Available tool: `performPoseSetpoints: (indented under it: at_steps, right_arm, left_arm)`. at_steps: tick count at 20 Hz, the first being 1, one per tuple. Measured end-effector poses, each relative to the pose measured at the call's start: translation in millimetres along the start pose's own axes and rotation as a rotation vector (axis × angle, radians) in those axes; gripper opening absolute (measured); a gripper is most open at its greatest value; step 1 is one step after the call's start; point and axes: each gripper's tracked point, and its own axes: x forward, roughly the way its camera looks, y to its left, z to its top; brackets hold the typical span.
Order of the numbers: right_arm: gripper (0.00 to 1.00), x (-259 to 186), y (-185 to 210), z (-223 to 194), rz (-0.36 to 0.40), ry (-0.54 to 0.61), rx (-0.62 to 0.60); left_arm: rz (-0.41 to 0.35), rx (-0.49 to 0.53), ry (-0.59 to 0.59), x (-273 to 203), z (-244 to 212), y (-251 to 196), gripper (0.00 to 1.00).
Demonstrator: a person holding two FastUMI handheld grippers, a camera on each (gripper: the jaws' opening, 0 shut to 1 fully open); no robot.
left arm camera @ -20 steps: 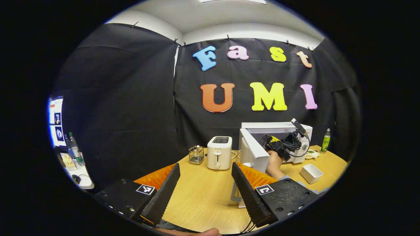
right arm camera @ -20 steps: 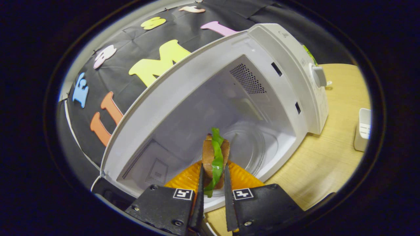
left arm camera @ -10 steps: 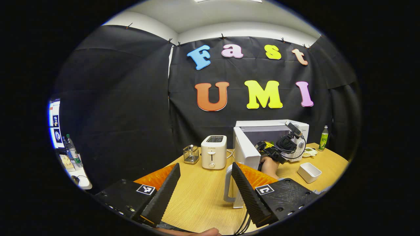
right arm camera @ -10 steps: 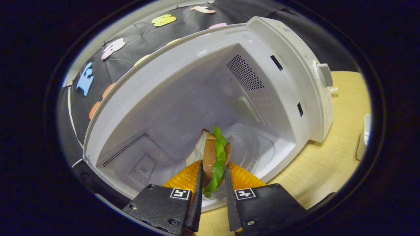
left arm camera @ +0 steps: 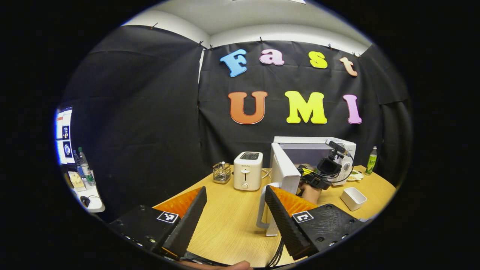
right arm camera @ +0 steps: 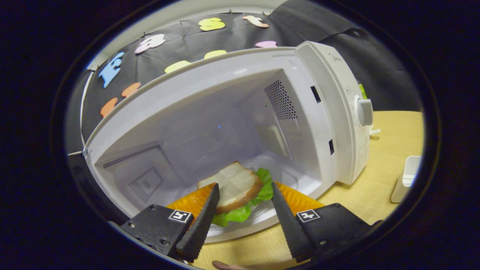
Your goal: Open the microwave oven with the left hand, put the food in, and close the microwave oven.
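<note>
Lying flat on the turntable inside the microwave oven (right arm camera: 330,112), the sandwich (right arm camera: 236,189) had been released half a second after being pinched upright. The right gripper (right arm camera: 243,208) stood spread around it; the left gripper (left arm camera: 234,213) waited open, near the door (left arm camera: 285,174), which remained to be closed.

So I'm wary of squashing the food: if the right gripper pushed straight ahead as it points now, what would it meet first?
Probably the sandwich, lying flat inside the microwave, right between the open right gripper fingers. Depth is hard to judge.
</note>
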Motion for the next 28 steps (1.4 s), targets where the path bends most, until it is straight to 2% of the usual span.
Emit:
performPoseSetpoints:
  at_steps: [3,4,5,6,7,9,10,13,15,17,18,19,22,23,24,26,27,28]
  right_arm:
    - [0.89,-12.5,8.9,13.7,0.046,-0.043,-0.044]
    - [0.83,-18.7,12.2,21.4,0.066,-0.058,-0.055]
    - [0.83,-27.9,16.7,30.4,0.093,-0.076,-0.068]
    - [0.89,-35.4,19.1,39.3,0.114,-0.098,-0.085]
    - [0.85,-40.0,18.8,44.0,0.124,-0.115,-0.11]
    - [1.0,-55.3,12.8,53.5,0.132,-0.128,-0.155]
    - [0.91,-61.4,9.5,56.0,0.137,-0.123,-0.163]
    - [0.91,-82.8,6.1,73.7,0.168,-0.092,-0.134]
    - [0.92,-102.7,-11.7,90.0,0.157,-0.117,-0.126]
    - [0.9,-121.0,-30.2,103.8,0.136,-0.148,-0.128]
    - [1.0,-130.8,-37.8,104.0,0.139,-0.133,-0.155]
    - [0.91,-140.9,-43.1,106.7,0.148,-0.12,-0.183]
    - [0.92,-179.9,-58.4,134.2,0.199,-0.128,-0.256]
    - [1.0,-196.9,-62.5,146.2,0.221,-0.139,-0.271]
    - [0.92,-214.4,-65.7,156.8,0.248,-0.149,-0.289]
    - [0.91,-250.1,-74.8,178.4,0.294,-0.171,-0.321]
    - [1.0,-265.8,-82.7,191.6,0.298,-0.19,-0.334]
    - [1.0,-279.7,-94.6,201.2,0.286,-0.2,-0.35]
  left_arm:
    - [0.008,-0.001,0.014,-3.3,-6.0,7.7,0.94]
    - [0.011,-0.008,0.02,-5.4,-8.1,9.9,0.94]
    - [0.014,-0.014,0.022,-7.8,-9.2,12.5,0.94]
    - [0.017,-0.02,0.023,-11.7,-8.9,15.1,0.94]
    - [0.021,-0.025,0.021,-15.2,-8.5,18.2,0.94]
    - [0.023,-0.031,0.012,-22.1,-5.2,22.8,0.94]
    - [0.021,-0.031,0.008,-26.1,-3.6,24.6,0.94]
    - [0.003,-0.029,0.004,-35.0,0.8,25.7,0.95]
    - [-0.002,-0.005,0.008,-40.6,-1.7,30.2,0.94]
    - [0.026,0.023,0.005,-44.2,-1.2,40.8,0.95]
    - [0.031,0.028,-0.002,-44.3,1.4,42.4,0.95]
    - [0.029,0.028,-0.009,-43.7,2.5,42.3,0.95]
    - [0.022,0.011,-0.033,-39.5,5.0,45.8,0.95]
    - [0.024,0.003,-0.037,-35.1,5.8,49.0,0.94]
    - [0.012,-0.005,-0.044,-31.5,5.0,48.6,0.94]
    - [0.001,-0.013,-0.07,-21.2,11.8,51.1,0.94]
    - [-0.003,-0.015,-0.081,-16.2,15.1,52.7,0.82]
    - [-0.012,-0.013,-0.094,-10.6,17.2,53.1,0.92]
